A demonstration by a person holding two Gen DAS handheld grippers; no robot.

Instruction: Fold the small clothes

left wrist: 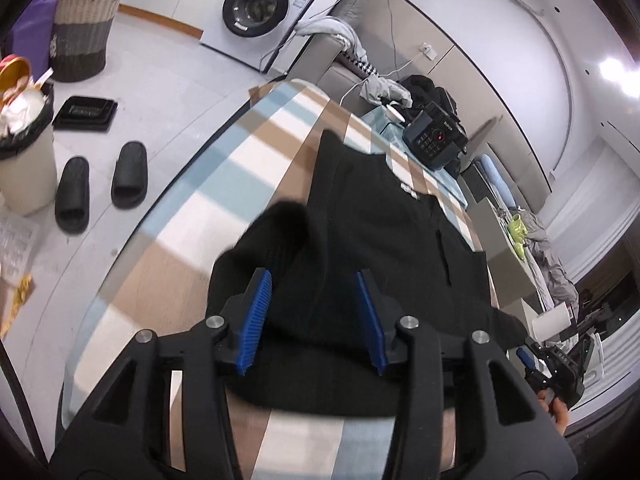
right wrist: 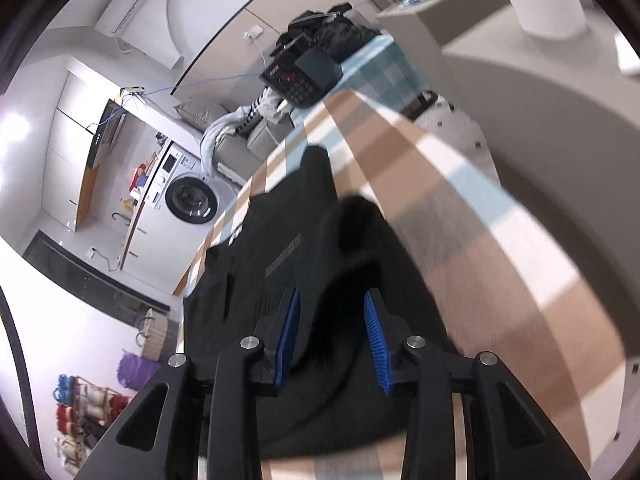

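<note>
Cloth [left wrist: 384, 216] lies black on the checked tabletop [left wrist: 192, 200], its near edge folded up into a soft hump. Both grippers hang over that edge — the left gripper [left wrist: 314, 280] and the right gripper [right wrist: 332, 300] stand with fingers apart, and the fabric under them does not seem pinched. The risk I see: the raised fold is loose, so it may slide back flat, or one side may drop before the other and leave the fold crooked.
</note>
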